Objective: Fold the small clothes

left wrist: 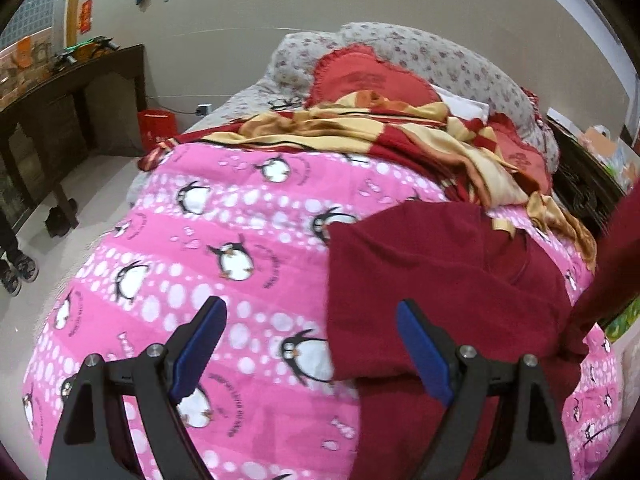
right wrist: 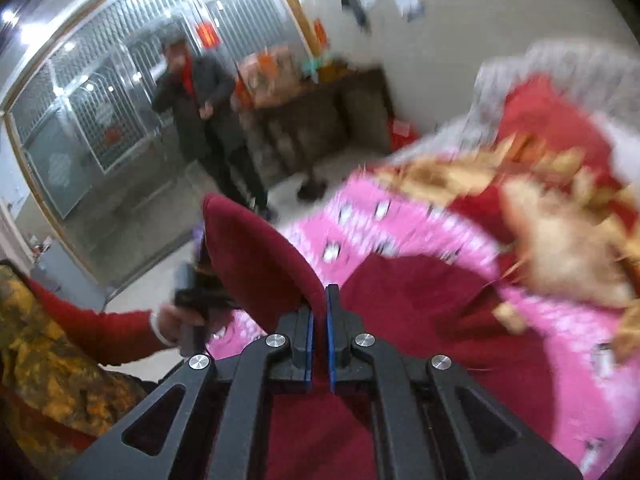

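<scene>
Left claw: released, blue pads wide apart, nothing between them, hovering over the pink penguin quilt.
Right claw: clenched on a raised fold of the dark red garment.
Garment: spread on the quilt on the bed, one edge lifted up by the right claw.
Behind: rumpled red-and-gold blanket, floral pillows.
Background: bystander standing beside a dark bench; view blurred.
</scene>
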A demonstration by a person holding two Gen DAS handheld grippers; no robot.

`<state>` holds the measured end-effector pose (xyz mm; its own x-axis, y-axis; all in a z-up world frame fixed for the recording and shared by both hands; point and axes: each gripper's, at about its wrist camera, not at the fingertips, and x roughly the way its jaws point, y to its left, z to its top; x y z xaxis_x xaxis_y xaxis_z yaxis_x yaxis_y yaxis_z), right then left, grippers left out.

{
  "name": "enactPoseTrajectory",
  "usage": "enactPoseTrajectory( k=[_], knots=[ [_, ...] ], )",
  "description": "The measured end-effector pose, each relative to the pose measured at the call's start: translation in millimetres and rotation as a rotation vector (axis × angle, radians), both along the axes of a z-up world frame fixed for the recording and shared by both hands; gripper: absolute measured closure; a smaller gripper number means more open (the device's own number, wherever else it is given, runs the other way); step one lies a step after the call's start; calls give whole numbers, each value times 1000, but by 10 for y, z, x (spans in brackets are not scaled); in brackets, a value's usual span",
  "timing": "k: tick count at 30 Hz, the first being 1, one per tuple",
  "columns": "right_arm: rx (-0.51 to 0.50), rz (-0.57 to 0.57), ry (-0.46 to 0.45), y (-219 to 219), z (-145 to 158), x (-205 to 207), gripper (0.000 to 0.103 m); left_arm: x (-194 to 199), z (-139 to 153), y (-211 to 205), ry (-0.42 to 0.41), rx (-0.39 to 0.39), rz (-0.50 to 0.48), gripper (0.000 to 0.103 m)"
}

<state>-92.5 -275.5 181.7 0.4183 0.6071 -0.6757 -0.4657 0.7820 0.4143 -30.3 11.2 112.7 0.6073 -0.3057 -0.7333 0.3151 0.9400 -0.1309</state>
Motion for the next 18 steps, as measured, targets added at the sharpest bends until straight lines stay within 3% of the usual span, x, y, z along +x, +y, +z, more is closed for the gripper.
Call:
enactPoseTrajectory(
  k=[4, 6, 8, 12, 18],
  knots=[
    [-133, -30, 191, 241, -1010, 598, 82, 50, -61, 69, 22, -13, 13, 13],
    [-196, -113, 234, 198, -1376, 788, 78, 64, -91, 33, 28, -10, 1, 13],
    [-189, -257, 266, -37, -1596, 940, 69, 82, -112, -50, 25, -3, -28, 13],
    [-110, -457, 227, -424, -1442, 772, 57, 115, -160, -289, 12, 5, -83, 13],
    [-173, -581, 76, -748, -896, -65, 53, 290, -291, -748, 14, 43, -143, 13]
  ],
)
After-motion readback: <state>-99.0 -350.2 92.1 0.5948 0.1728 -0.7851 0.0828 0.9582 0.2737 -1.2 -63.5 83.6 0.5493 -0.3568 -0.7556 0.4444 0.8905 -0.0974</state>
